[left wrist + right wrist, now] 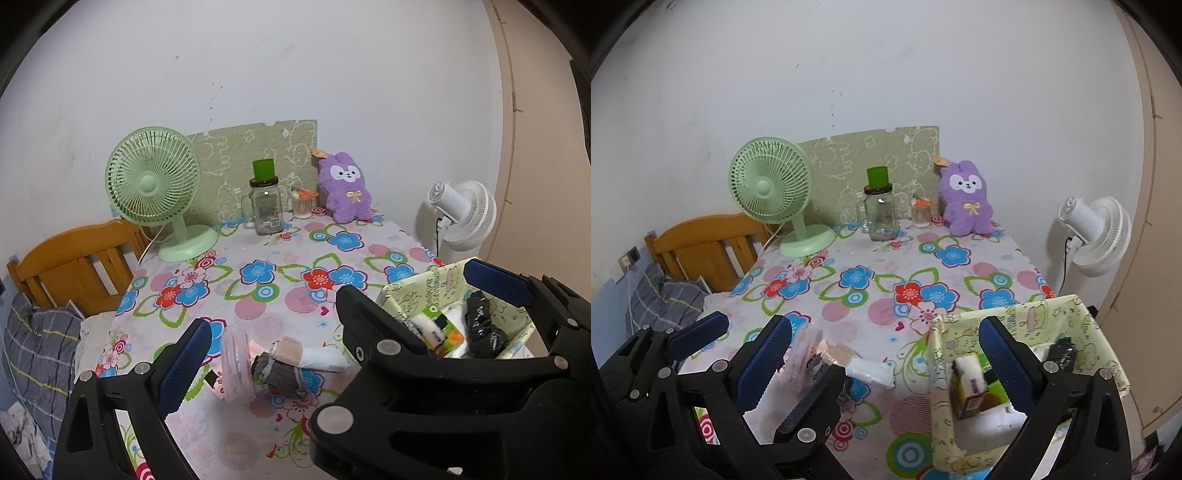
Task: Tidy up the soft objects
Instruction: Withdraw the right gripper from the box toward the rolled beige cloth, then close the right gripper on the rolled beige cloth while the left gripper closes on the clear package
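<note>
Left tongs (280, 336) and right tongs (886, 354), both spread wide.

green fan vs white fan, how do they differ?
The green fan stands on the flowered table, by its back left corner; the white fan is off the table, beyond its right edge. The green fan shows its front grille toward the cameras; the white fan is turned so its motor housing and back show. The green fan's round base and stem are visible; the white fan's support is hidden behind the table. Both are small round-caged fans.
</note>
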`<state>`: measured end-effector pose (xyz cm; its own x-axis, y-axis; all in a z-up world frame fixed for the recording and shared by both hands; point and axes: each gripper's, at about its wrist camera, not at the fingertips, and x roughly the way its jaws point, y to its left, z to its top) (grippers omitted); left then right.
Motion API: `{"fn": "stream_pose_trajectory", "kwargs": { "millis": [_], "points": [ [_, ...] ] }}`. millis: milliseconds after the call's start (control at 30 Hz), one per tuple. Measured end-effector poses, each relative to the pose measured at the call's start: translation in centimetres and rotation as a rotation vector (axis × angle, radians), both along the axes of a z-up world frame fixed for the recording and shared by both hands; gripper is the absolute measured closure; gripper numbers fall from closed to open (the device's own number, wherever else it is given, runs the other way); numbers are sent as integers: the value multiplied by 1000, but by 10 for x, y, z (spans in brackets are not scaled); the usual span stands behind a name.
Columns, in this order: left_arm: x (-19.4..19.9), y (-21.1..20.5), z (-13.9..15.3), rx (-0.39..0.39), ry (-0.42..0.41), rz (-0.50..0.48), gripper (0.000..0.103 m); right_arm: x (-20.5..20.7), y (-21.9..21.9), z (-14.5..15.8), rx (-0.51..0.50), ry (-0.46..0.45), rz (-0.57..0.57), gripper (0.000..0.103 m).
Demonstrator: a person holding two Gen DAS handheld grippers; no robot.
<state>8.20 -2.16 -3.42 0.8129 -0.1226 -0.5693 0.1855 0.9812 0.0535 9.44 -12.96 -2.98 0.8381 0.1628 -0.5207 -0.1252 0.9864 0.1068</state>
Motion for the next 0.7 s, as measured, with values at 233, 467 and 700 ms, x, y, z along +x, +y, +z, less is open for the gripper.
{"fn": "stream_pose_trajectory", "kwargs": {
  "millis": [233, 467, 700],
  "points": [
    [11, 15, -16, -1, 21, 14, 6, 14, 16, -18, 4, 20, 12, 1],
    [20, 29, -30, -7, 47, 40, 6, 27, 28, -34, 5, 45, 34, 1],
    [32, 45, -48, -16, 91, 72, 6, 39, 42, -51, -4, 79, 59, 1]
  ]
}}
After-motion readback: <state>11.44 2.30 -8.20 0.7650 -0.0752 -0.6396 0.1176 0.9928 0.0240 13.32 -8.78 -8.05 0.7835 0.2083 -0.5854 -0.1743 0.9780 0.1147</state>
